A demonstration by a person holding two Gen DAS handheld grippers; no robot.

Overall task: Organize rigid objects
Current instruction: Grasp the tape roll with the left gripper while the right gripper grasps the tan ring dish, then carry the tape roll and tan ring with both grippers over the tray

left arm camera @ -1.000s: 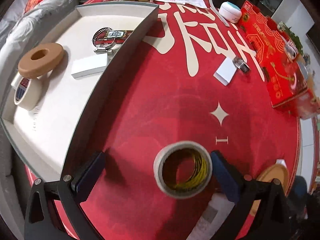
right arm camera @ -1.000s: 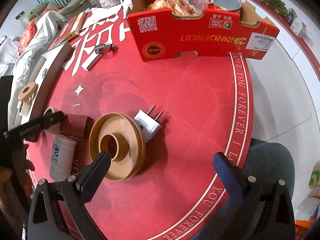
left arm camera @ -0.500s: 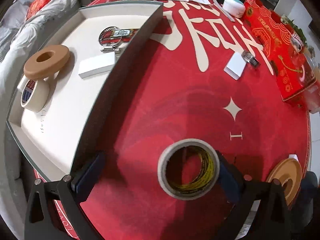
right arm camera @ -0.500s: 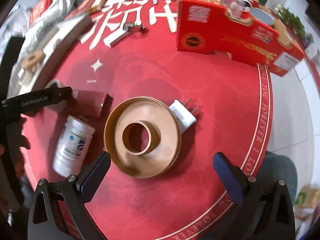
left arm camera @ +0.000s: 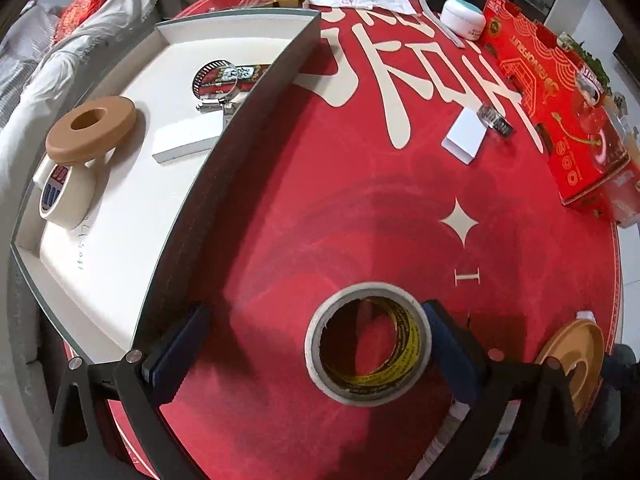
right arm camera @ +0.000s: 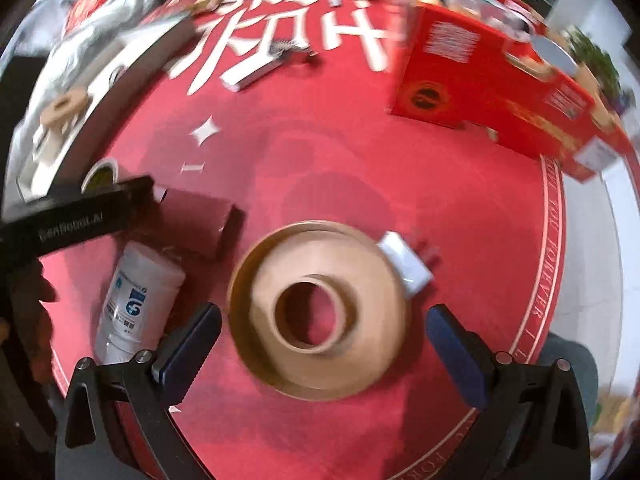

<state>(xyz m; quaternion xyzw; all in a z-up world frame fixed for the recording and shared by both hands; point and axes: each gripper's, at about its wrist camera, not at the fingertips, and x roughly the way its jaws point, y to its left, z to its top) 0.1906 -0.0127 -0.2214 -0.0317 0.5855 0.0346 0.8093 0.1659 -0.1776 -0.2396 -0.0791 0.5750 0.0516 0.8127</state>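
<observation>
Red cloth with large cream characters and a cream star covers the round table [left arm camera: 360, 208], as seen in both wrist views.

Left wrist view: the left gripper [left arm camera: 316, 350] is held wide open. A white tape roll [left arm camera: 368, 344] with a yellow-and-black inner core lies flat on the cloth between the fingers [left arm camera: 176, 354]; the right-hand finger is touching or just beside the roll's rim, the left-hand finger is well apart from it. Nothing is gripped. A white tray [left arm camera: 120, 248] with dark walls occupies the left of the frame. Inside it are recorded: a tan ring [left arm camera: 91, 128] resting on top of a cream tape roll [left arm camera: 64, 196] at far left, a flat white box [left arm camera: 188, 136] near the middle, and a metal hose clamp [left arm camera: 214, 80] above a red packet [left arm camera: 248, 74] at upper centre. At right of the frame, a small white card [left arm camera: 464, 136] lies touching a second hose clamp [left arm camera: 496, 120], beside a long red carton [left arm camera: 560, 112].

Right wrist view (motion-blurred): the right gripper [right arm camera: 324, 344] is also wide open and empty. A tan spool [right arm camera: 320, 312] with a broad flange and raised hub lies between and just ahead of the fingers [right arm camera: 188, 344], neither visibly touching it. A white plug adapter [right arm camera: 406, 264] sits at the spool's upper-right rim. A white bottle [right arm camera: 136, 300] lies on its side at lower left, below a dark red box [right arm camera: 196, 220].
</observation>
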